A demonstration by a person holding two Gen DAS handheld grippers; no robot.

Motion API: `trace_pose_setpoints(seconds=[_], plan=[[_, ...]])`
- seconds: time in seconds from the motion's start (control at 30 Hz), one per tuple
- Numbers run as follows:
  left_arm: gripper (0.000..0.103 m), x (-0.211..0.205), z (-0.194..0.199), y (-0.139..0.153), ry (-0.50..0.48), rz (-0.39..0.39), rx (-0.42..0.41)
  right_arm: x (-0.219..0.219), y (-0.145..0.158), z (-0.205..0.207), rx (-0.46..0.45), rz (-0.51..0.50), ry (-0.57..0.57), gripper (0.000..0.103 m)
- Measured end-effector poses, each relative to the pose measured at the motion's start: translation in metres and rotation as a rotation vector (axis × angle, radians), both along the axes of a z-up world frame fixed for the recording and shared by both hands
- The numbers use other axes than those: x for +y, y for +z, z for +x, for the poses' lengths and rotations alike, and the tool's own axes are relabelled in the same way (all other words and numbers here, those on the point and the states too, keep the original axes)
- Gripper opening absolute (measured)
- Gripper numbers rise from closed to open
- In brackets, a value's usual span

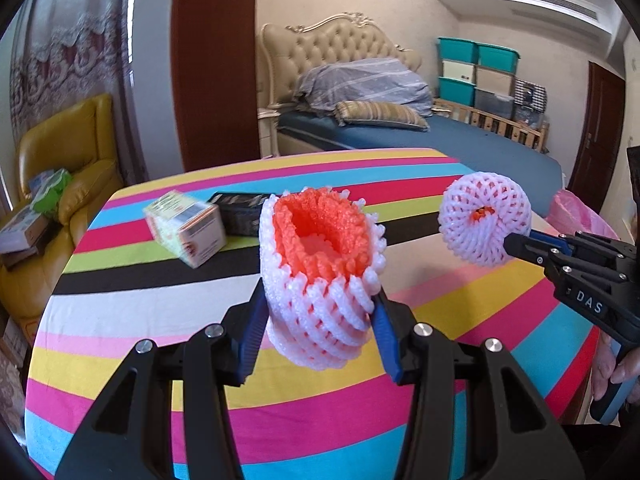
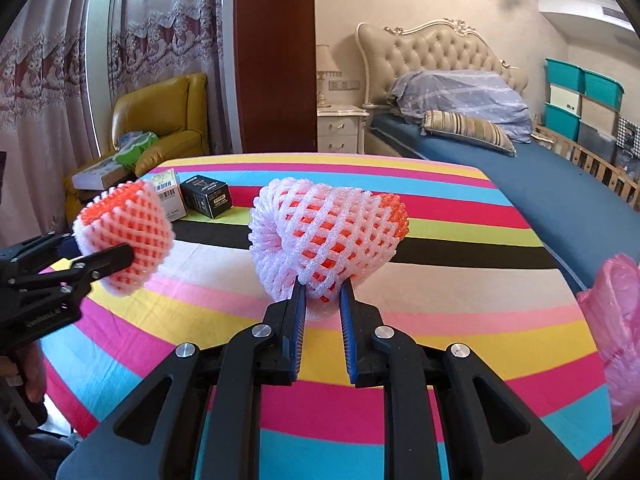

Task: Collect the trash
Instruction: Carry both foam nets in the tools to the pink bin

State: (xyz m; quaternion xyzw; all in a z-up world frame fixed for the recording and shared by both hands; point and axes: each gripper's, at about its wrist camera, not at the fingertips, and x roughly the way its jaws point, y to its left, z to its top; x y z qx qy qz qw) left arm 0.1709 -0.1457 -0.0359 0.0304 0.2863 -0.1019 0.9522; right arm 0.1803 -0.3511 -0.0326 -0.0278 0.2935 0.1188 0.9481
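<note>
the left hand-held gripper is clamped on a white-and-orange foam fruit net, its blue pads pressing the net's sides and holding it clear above the striped surface. the net's open orange mouth faces up and away. the right hand-held gripper is clenched tight on a second foam fruit net, pinching its lower edge; this net is also lifted off the striped surface, lying sideways with its orange lining showing through the mesh. a pale carton and a black box stand on the striped surface at its far left corner, touching each other. a pink plastic bag sits off the striped surface's right edge.
</note>
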Motion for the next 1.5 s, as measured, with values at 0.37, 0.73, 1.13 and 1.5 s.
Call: trace_pose_setpoints(seconds=[0.37, 0.73, 1.13, 1.5], plan=[[0.047, -0.073, 0.001, 0.003, -0.121, 0.016, -0.062, -0.047, 0.004, -0.026, -0.044, 0.026, -0.069, 0.017], [0.047, -0.152, 0.014, 0.006, -0.264, -0.009, -0.044, -0.122, 0.011, -0.044, -0.087, 0.045, -0.215, 0.017], [0.047, -0.287, 0.031, 0.018, -0.504, -0.070, 0.008, -0.235, 0.017, -0.068, -0.110, 0.004, -0.429, 0.017], [0.047, -0.425, 0.063, 0.023, -0.672, -0.118, 0.056, -0.356, 0.004, -0.061, -0.075, 0.003, -0.570, 0.017]])
